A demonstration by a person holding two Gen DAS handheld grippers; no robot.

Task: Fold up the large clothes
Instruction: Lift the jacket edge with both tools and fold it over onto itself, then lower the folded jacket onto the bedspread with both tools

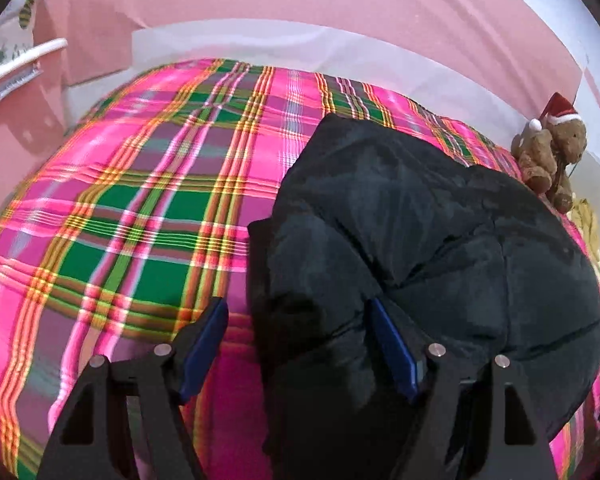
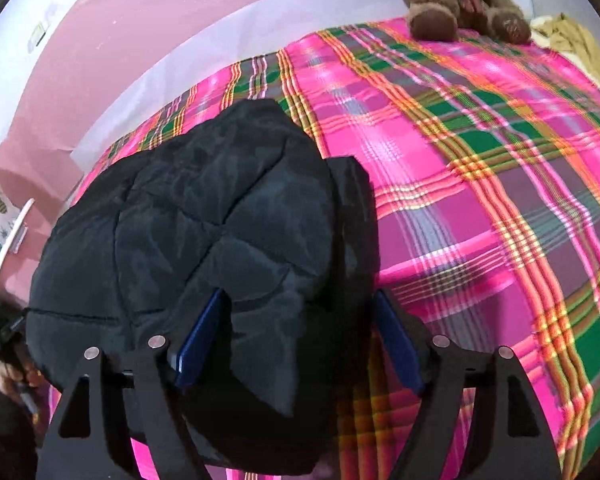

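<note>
A black quilted puffer jacket [image 1: 420, 220] lies bunched on a bed with a pink and green plaid cover [image 1: 140, 200]. My left gripper [image 1: 300, 346] straddles the jacket's near left edge with its jaws wide. The blue right pad rests against the fabric and the left pad hangs over bare cover. In the right wrist view the jacket [image 2: 200, 208] fills the left half. My right gripper [image 2: 298, 342] straddles its near right edge, jaws wide, a fold of black fabric loose between the pads. Neither gripper pinches the cloth.
A brown teddy bear [image 1: 552, 152] in a Santa hat sits at the bed's far corner, with tan cloth [image 2: 580, 44] beside the bear [image 2: 452, 4]. A pink wall runs behind the bed. Pineapple-print fabric [image 1: 20, 32] hangs at far left. The plaid cover [image 2: 480, 180] spreads to the jacket's right.
</note>
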